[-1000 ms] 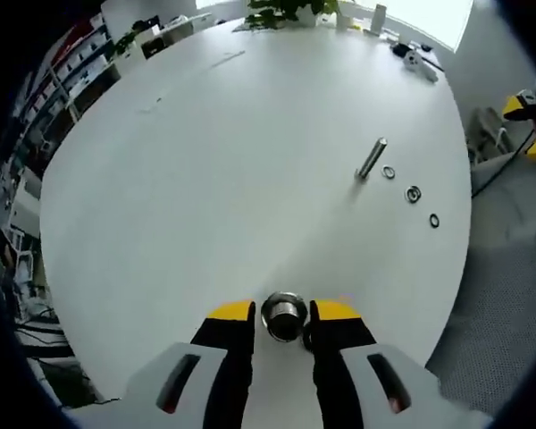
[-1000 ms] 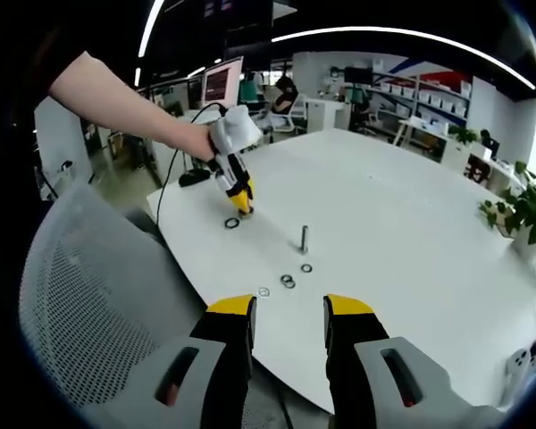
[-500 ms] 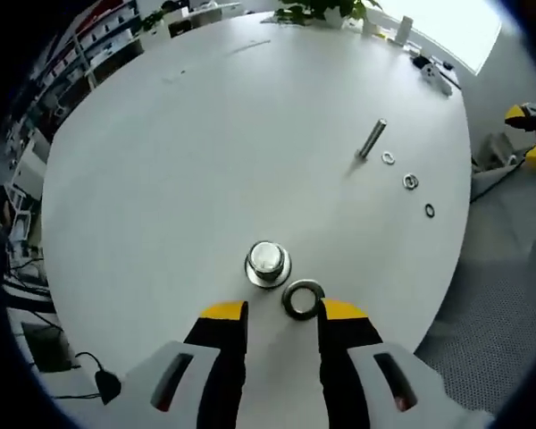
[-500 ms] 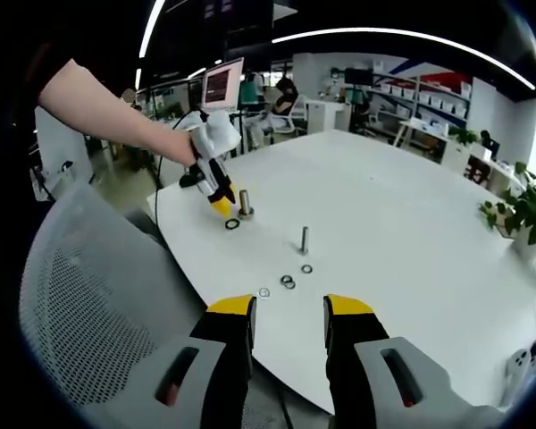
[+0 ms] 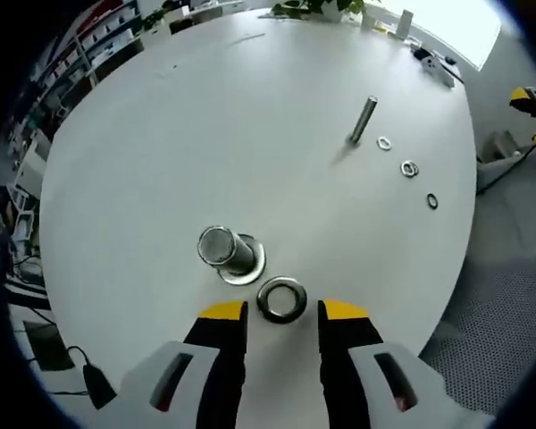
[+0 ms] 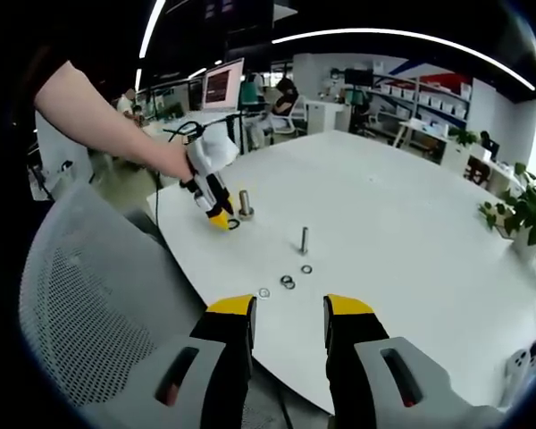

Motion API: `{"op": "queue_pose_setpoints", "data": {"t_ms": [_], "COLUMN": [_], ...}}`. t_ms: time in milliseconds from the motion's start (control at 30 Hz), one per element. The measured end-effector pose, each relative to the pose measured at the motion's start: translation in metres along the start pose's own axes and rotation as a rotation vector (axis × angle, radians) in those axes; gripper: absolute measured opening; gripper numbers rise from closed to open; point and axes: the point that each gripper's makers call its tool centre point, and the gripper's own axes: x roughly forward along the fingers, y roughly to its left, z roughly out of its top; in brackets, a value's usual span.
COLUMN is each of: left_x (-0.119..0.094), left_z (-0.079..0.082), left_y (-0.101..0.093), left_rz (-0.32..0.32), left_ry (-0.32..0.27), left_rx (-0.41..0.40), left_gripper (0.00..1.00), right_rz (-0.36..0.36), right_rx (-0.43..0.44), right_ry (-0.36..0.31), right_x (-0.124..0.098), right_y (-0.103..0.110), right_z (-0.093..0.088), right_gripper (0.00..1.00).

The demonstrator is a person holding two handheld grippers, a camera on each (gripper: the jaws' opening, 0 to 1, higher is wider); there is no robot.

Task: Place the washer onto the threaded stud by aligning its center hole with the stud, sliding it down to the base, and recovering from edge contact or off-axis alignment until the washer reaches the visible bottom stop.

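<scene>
Left gripper is drawn back, jaws apart and empty; washer lies flat near the stud, unthreaded. Right gripper is parked open.

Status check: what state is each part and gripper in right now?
Large steel washer: flat on the white table, between the left gripper's open jaws, not on a stud.
Thick steel stud with base flange: upright, bare.
Thin threaded stud: upright, bare.
Three small washers: loose on table.
Right gripper: open, empty, off the table edge.
</scene>
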Motion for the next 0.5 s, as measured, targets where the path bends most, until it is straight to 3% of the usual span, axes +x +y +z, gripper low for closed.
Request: {"op": "queue_pose_setpoints", "data": {"t_ms": [233,500], "left_x": [0.0053,0.0047], "left_z": [0.0006,0.0011], "left_y": [-0.0020,-0.0027], "left_rz": [0.016,0.013], "left_ry": [0.018,0.018], "left_rx": [0.059,0.054], "left_gripper": [0.27,0.23], "right_rz": [-0.003,0.000], "right_rx": [-0.001,-0.001], "right_ry": [0.004,0.009], "right_x": [0.0002,0.0002], "right_y": [-0.0005,-0.0003], "right_z": [-0.0007,-0.0015], "right_gripper": [0.33,0.33]}}
